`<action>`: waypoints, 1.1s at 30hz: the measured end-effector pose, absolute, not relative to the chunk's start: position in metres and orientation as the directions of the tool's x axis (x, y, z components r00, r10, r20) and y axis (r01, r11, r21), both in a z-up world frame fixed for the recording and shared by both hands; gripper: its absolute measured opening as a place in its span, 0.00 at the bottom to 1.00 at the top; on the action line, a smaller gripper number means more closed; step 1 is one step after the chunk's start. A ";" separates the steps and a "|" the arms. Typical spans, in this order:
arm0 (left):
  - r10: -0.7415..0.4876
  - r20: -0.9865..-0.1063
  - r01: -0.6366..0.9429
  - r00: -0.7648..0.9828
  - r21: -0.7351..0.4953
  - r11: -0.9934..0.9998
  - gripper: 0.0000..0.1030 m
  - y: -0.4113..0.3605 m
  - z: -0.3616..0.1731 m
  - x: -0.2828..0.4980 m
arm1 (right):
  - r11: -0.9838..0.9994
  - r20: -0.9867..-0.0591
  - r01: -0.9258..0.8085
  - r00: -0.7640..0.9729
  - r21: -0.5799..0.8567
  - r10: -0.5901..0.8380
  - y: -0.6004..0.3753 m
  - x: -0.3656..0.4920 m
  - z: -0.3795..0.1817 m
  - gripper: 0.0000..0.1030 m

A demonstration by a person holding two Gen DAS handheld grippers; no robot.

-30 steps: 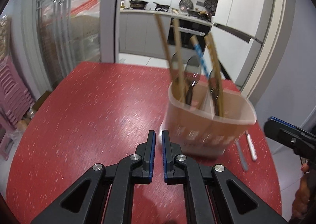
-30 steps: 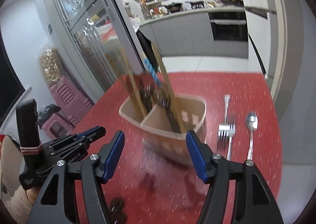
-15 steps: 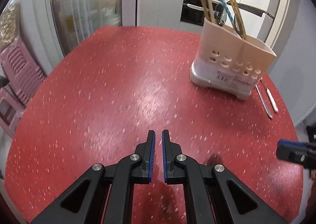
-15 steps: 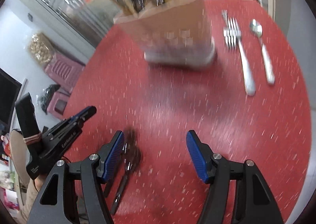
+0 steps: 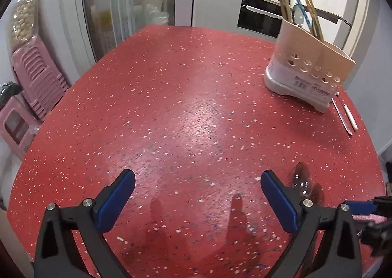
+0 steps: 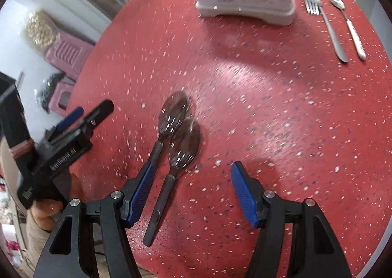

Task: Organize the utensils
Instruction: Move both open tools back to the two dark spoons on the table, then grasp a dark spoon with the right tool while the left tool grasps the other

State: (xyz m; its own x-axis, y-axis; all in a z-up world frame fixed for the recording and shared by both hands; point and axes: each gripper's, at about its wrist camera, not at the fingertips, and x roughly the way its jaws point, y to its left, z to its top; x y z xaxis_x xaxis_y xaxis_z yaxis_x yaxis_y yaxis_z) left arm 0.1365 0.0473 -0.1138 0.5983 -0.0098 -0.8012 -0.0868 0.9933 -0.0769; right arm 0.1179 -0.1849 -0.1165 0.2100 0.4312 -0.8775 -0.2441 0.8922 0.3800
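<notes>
Left tool (image 5: 198, 194) has opened; spoons (image 6: 180, 136) lie beside right tool (image 6: 192, 192).

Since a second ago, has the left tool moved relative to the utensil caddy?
Yes. The left tool has backed away from the utensil caddy, which now stands far off at upper right on the red table, and its jaws have opened.

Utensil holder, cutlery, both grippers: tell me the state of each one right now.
Utensil holder: upright on the table, chopsticks and utensils standing in it.
Two dark spoons: lying loose, side by side, bowls overlapping.
Fork: flat beside the holder.
White-handled spoon: flat beside the fork.
Left gripper: open, empty.
Right gripper: open, empty.
</notes>
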 end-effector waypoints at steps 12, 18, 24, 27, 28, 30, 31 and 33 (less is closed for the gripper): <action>-0.016 -0.811 -0.035 0.585 -0.045 0.998 1.00 0.039 -0.145 0.133 | 0.951 -0.932 -0.249 0.263 0.185 0.250 -0.146 0.117 -0.121 0.54; -0.008 -0.811 -0.050 0.585 -0.046 0.998 1.00 0.040 -0.156 0.132 | 0.955 -0.939 -0.286 0.301 0.074 0.164 -0.120 0.112 -0.121 0.53; -0.011 -0.809 -0.046 0.588 -0.046 0.998 1.00 0.048 -0.147 0.121 | 0.948 -0.936 -0.317 0.330 0.016 0.126 -0.105 0.103 -0.120 0.49; -0.013 -0.810 -0.042 0.586 -0.046 0.998 1.00 0.044 -0.132 0.118 | 0.949 -0.934 -0.316 0.336 0.013 0.125 -0.109 0.101 -0.119 0.39; -0.015 -0.811 -0.037 0.585 -0.046 0.998 1.00 0.043 -0.133 0.118 | 0.949 -0.933 -0.316 0.337 0.014 0.126 -0.112 0.102 -0.119 0.32; -0.019 -0.814 -0.030 0.581 -0.045 0.999 1.00 0.040 -0.127 0.118 | 0.949 -0.931 -0.316 0.340 0.016 0.129 -0.119 0.102 -0.118 0.19; -0.023 -0.815 -0.023 0.579 -0.044 0.999 1.00 0.039 -0.126 0.118 | 0.948 -0.931 -0.317 0.342 0.017 0.130 -0.124 0.102 -0.119 0.13; -0.033 -0.817 -0.003 0.576 -0.043 0.999 1.00 0.033 -0.122 0.117 | 0.944 -0.926 -0.328 0.342 0.040 0.158 -0.136 0.099 -0.117 0.12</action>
